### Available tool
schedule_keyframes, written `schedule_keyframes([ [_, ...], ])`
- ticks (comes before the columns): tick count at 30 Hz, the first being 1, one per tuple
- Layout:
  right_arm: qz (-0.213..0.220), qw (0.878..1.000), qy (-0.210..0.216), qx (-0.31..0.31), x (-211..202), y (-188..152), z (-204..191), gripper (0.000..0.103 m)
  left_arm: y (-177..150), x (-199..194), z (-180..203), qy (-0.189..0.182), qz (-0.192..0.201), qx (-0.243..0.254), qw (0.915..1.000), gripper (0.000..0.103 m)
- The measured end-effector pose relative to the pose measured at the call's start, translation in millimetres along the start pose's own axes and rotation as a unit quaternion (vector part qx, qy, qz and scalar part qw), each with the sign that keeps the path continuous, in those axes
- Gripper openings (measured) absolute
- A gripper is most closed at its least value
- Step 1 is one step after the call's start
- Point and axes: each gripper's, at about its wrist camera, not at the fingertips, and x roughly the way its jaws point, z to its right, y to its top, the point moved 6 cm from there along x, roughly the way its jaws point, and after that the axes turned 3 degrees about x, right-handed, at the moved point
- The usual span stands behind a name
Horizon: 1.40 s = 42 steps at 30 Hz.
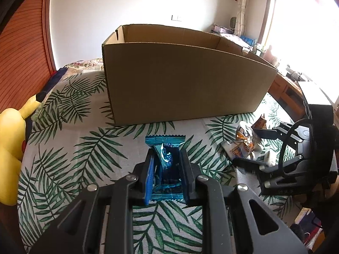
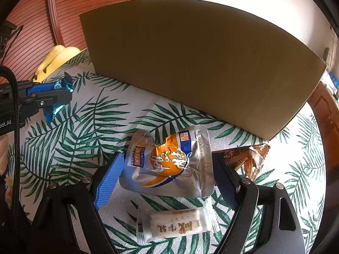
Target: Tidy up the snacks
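My left gripper [image 1: 166,154] is shut on a blue foil snack packet [image 1: 165,140], held a little above the leaf-print cloth in front of the open cardboard box [image 1: 186,84]. It also shows in the right wrist view [image 2: 61,94] with the blue packet [image 2: 63,84] in it. My right gripper [image 2: 167,160] is open, its fingers on either side of a silver and orange snack pouch [image 2: 169,163] that lies on the cloth. A white nougat packet [image 2: 175,226] lies nearer the camera, and a brown wrapped snack [image 2: 247,156] lies to the right of the pouch.
The cardboard box [image 2: 201,63] stands behind the snacks on the leaf-print cloth [image 2: 84,131]. A yellow plush toy [image 1: 12,144] sits at the left edge. A red-brown slatted headboard [image 1: 21,53] is behind it. A wooden desk [image 1: 286,89] is at the right.
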Motion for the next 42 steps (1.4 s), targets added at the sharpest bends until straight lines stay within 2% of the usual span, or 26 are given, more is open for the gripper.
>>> schedule_keyframes([
  [1, 0.007, 1.000, -0.008, -0.001, -2, 1, 0, 0.073, 0, 0, 0, -0.001, 0.001, 0.000, 1.0000, 0.019],
  [7, 0.001, 1.000, 0.006, 0.008, -4, 1, 2, 0.068, -1, 0, -2, -0.005, 0.000, -0.002, 1.0000, 0.019],
  [9, 0.002, 1.000, 0.011, 0.010, -5, 3, 1, 0.062, -2, 1, -2, -0.005, 0.000, -0.002, 1.0000, 0.019],
  [18, 0.003, 0.999, 0.043, 0.007, 0, 4, -11, 0.060, -3, 2, -5, -0.004, -0.003, -0.006, 1.0000, 0.020],
  [20, 0.009, 0.999, 0.050, 0.005, -3, 5, -12, 0.051, -2, 0, -6, -0.003, -0.002, -0.007, 1.0000, 0.020],
  [21, 0.011, 0.998, 0.057, 0.007, -7, 5, -11, 0.036, -2, 0, -7, -0.002, -0.002, -0.007, 1.0000, 0.020],
  [22, 0.007, 0.998, 0.059, 0.008, -8, 4, -11, 0.000, -2, 0, -7, -0.001, -0.002, -0.007, 1.0000, 0.020],
  [23, 0.000, 0.999, 0.050, 0.004, -7, 3, -11, 0.003, -2, 0, -7, -0.002, -0.002, -0.007, 1.0000, 0.020],
  [24, -0.002, 0.999, 0.044, -0.001, -5, 0, -12, 0.000, -3, 1, -7, -0.002, -0.002, -0.008, 1.0000, 0.020],
  [30, 0.002, 0.999, 0.047, 0.005, -7, 2, -10, 0.001, -3, 1, -10, 0.002, -0.001, -0.010, 1.0000, 0.020],
  [33, 0.013, 0.998, 0.056, 0.008, -11, 9, -12, 0.009, 0, -5, -21, 0.009, 0.004, -0.016, 0.9998, 0.020],
  [35, 0.018, 0.998, 0.066, 0.008, -10, 19, -16, 0.019, 2, -9, -28, 0.013, 0.008, -0.019, 0.9997, 0.020],
  [37, 0.019, 0.997, 0.078, -0.002, -6, 30, -25, 0.045, 3, -15, -36, 0.019, 0.013, -0.023, 0.9995, 0.020],
  [42, 0.013, 0.994, 0.101, -0.025, 11, 58, -43, 0.057, -1, -25, -58, 0.029, 0.017, -0.037, 0.9988, 0.020],
])
